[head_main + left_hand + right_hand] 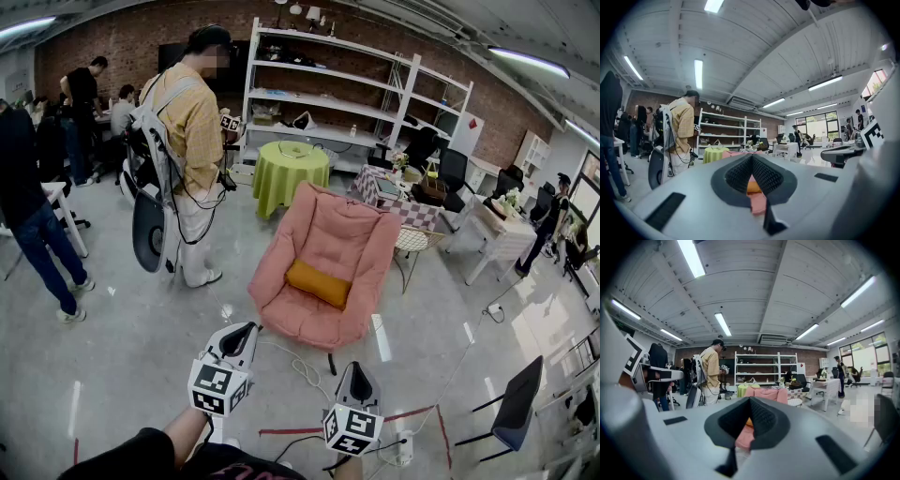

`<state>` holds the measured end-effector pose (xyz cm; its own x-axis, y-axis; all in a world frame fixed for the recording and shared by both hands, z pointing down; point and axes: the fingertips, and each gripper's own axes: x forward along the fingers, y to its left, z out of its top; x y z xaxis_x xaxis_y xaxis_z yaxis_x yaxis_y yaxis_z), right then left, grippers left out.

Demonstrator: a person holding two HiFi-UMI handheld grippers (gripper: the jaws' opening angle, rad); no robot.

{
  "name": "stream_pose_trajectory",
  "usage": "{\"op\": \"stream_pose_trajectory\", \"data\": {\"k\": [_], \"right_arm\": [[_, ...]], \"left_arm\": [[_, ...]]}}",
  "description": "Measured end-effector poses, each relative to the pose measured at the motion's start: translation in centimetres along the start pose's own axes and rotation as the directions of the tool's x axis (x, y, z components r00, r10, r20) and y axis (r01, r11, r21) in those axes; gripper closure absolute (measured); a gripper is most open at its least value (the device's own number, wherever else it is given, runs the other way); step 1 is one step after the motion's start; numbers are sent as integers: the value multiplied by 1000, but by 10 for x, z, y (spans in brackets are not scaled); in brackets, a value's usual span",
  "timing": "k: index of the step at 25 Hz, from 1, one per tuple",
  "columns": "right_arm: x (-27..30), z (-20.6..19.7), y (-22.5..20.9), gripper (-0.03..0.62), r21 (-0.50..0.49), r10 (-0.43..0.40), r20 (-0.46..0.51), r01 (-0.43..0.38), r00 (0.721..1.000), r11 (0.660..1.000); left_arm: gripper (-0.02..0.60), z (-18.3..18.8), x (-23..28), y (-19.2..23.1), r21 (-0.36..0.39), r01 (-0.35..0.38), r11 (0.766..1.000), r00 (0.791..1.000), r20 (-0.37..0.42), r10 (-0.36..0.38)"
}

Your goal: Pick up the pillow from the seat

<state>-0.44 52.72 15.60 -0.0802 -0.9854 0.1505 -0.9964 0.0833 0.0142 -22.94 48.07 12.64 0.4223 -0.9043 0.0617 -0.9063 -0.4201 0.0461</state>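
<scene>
An orange pillow (318, 283) lies across the seat of a pink padded chair (349, 246) in the middle of the floor. Both grippers hang low in the head view, short of the chair's front edge and apart from it. My left gripper (247, 329) is shut and empty, pointing at the chair's left front. To its right, my right gripper (356, 368) is also shut with nothing in it. In the left gripper view the pillow (752, 186) shows in the notch below the closed jaws. The right gripper view shows the pillow (748, 422) and chair (744, 437) the same way.
A person in a yellow shirt (192, 131) stands left of the chair with gear on the back. Behind the chair are a green-covered round table (291, 173), a white shelf (347, 89) and a checkered table (398, 202). Cables (302, 367) trail on the floor; a black chair (520, 408) stands right.
</scene>
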Motion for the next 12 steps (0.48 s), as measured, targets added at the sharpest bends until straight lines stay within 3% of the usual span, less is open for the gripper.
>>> {"op": "stream_pose_trajectory", "data": {"k": [12], "right_arm": [[-3,4,22,576,-15,-9,23,9,1000,1000]], "left_arm": [[572,-2,-8,11,7,17,1000,1000,-6,-17]]}}
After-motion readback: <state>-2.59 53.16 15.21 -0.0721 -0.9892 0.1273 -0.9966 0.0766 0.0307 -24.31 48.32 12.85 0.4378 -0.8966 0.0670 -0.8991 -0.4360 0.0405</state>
